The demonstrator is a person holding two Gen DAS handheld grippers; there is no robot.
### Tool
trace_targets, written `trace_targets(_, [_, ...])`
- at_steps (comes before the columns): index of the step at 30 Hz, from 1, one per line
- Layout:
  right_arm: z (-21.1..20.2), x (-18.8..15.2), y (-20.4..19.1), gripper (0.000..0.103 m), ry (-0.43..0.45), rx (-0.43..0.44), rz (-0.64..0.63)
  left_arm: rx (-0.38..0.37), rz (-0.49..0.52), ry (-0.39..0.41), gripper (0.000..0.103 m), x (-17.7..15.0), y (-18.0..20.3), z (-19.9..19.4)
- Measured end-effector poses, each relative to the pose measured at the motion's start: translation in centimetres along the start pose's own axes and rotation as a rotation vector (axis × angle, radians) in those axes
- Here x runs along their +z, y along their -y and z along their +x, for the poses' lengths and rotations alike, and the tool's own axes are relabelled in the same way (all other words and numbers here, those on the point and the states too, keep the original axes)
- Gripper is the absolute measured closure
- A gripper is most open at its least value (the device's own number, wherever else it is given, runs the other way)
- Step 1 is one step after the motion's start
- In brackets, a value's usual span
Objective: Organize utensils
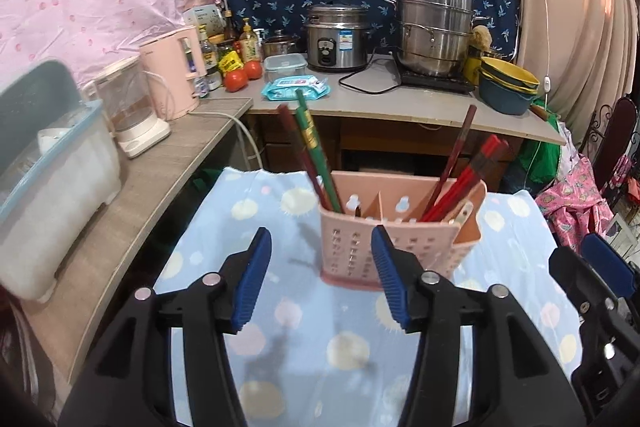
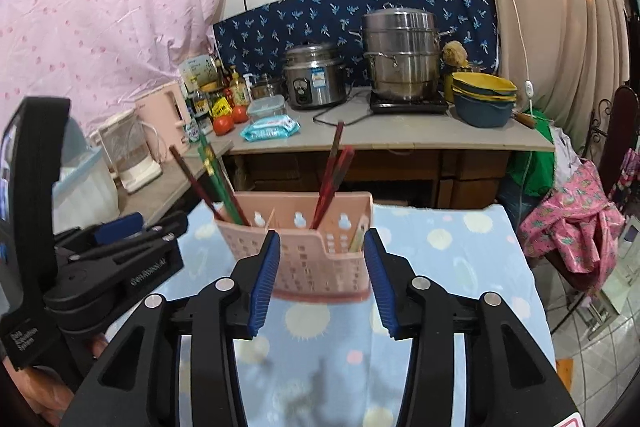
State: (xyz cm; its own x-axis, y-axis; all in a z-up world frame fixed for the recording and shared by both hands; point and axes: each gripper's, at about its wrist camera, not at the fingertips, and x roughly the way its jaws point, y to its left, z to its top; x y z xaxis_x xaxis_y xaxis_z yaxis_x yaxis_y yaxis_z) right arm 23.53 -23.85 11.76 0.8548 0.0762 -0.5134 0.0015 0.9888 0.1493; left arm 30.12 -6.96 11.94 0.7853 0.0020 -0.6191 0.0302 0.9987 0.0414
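Note:
A pink perforated utensil holder (image 1: 400,235) (image 2: 308,251) stands upright on a table with a blue spotted cloth (image 1: 312,339) (image 2: 440,267). Green and dark chopsticks (image 1: 310,143) (image 2: 212,171) lean in its left compartment. Red chopsticks (image 1: 468,179) (image 2: 334,171) lean in the right part, with pale utensils (image 2: 358,237) at the right end. My left gripper (image 1: 320,259) is open and empty, just in front of the holder. My right gripper (image 2: 322,259) is open and empty, its fingers either side of the holder's near right part. Each gripper shows in the other's view (image 1: 600,279) (image 2: 132,239).
A counter (image 1: 400,107) behind holds a rice cooker (image 1: 338,39), a steel steamer pot (image 1: 434,31), stacked bowls (image 1: 506,83), wipes (image 1: 296,87), tomatoes and bottles. A side shelf (image 1: 132,203) on the left carries a pink kettle (image 1: 172,75) and a plastic box (image 1: 48,179). Pink clothes (image 2: 572,223) lie at right.

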Motion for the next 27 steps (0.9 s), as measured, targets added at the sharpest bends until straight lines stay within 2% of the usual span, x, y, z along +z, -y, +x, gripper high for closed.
trace_targets(8, [-1.1, -3.0, -0.5, 0.060, -0.062, -0.009, 0.011, 0.004, -0.005, -0.031, 0.053, -3.2, -0.6, -2.1])
trace_targets(18, [-1.8, -5.9, -1.0, 0.060, -0.105, -0.060, -0.021, 0.003, -0.014, -0.091, 0.053, -6.6, -0.9, -2.5])
trace_targets(22, [-2.0, -6.5, -1.2, 0.060, -0.116, -0.072, -0.037, 0.014, -0.016, -0.096, 0.043, -7.6, -0.9, -2.9])
trace_targets(27, [-2.0, -7.3, -1.4, 0.060, -0.126, -0.085, -0.056, 0.025, -0.011, -0.099, 0.040, -8.2, -0.8, -3.2])
